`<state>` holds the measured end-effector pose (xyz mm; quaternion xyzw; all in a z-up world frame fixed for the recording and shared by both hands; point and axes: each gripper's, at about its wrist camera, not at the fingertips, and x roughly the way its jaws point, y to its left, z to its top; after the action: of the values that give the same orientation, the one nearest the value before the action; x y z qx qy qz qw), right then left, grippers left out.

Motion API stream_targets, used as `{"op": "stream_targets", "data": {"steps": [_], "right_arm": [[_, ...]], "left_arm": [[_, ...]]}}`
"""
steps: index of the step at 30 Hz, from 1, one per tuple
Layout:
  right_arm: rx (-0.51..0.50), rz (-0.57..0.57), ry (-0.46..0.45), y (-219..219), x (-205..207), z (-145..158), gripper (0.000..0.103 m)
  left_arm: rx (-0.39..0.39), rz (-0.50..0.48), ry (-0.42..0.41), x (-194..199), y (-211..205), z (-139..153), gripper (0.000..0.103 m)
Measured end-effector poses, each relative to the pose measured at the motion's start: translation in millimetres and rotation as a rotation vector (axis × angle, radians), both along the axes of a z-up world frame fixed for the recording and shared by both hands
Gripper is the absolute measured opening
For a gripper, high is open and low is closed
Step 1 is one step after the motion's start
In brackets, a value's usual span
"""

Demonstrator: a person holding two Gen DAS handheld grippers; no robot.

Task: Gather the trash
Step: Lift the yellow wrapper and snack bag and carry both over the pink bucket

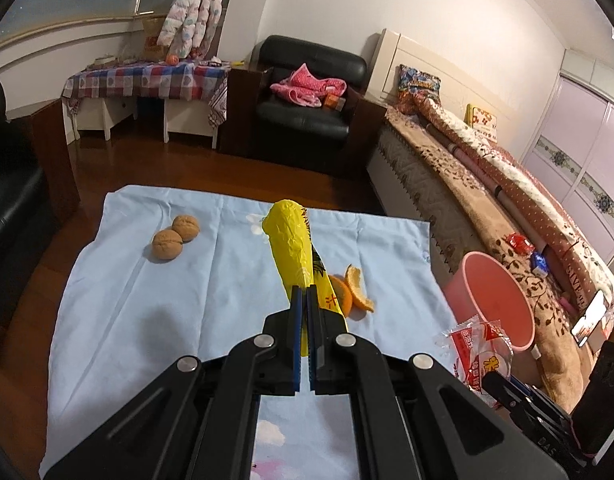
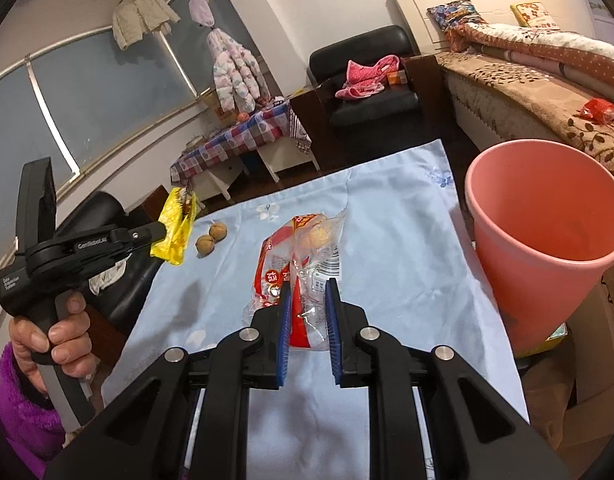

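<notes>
Left gripper (image 1: 305,300): jaws clamped tight on a crumpled yellow plastic snack wrapper (image 1: 291,246), which sticks up and away from the fingertips, centre frame in the left wrist view. In the right wrist view the same left gripper (image 2: 159,233) sits at mid left, held off the desk, yellow wrapper (image 2: 175,228) hanging from its tip; the person's left hand (image 2: 55,332) with purple fleece sleeve grips the handle at lower left.

Right gripper (image 2: 307,292): jaws partly apart, pinched around a clear plastic food bag with red print (image 2: 295,264), bag bunched between the blue pads (image 2: 285,316), centre frame. The left wrist view shows the same red-print bag (image 1: 477,354) at lower right, just in front of the bin.

Pink round plastic bin (image 2: 519,292): upright, at the right edge of the desk, right side of frame, mouth open; inside looks bare as far as visible. In the left wrist view the bin (image 1: 467,300) sits mid right.

Desk covered with a light blue floral cloth (image 1: 147,312). On it: two brown walnuts (image 1: 175,236), touching each other, left of centre; orange peel pieces (image 1: 353,290) just right of the left gripper's tip, partly behind the wrapper. Walnuts (image 2: 212,238) also show left of centre in the right wrist view.
</notes>
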<state>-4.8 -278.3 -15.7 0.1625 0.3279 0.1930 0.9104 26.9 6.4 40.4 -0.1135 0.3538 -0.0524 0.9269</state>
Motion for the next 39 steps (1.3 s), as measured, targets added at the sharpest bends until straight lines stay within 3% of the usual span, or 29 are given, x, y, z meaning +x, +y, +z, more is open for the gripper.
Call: {"op": "stream_targets", "data": {"steps": [11, 23, 39], "right_arm": [[-0.006, 0.02, 0.015, 7, 7, -4, 0.017], [-0.035, -0.011, 0.034, 7, 21, -5, 0.017], [-0.083, -0.043, 0.013, 16, 55, 8, 0.017]], "left_arm": [[-0.007, -0.044, -0.003, -2, -13, 5, 0.001], [-0.058, -0.113, 0.034, 23, -22, -8, 0.001], [-0.136, -0.172, 0.025, 59, -13, -12, 0.001]]}}
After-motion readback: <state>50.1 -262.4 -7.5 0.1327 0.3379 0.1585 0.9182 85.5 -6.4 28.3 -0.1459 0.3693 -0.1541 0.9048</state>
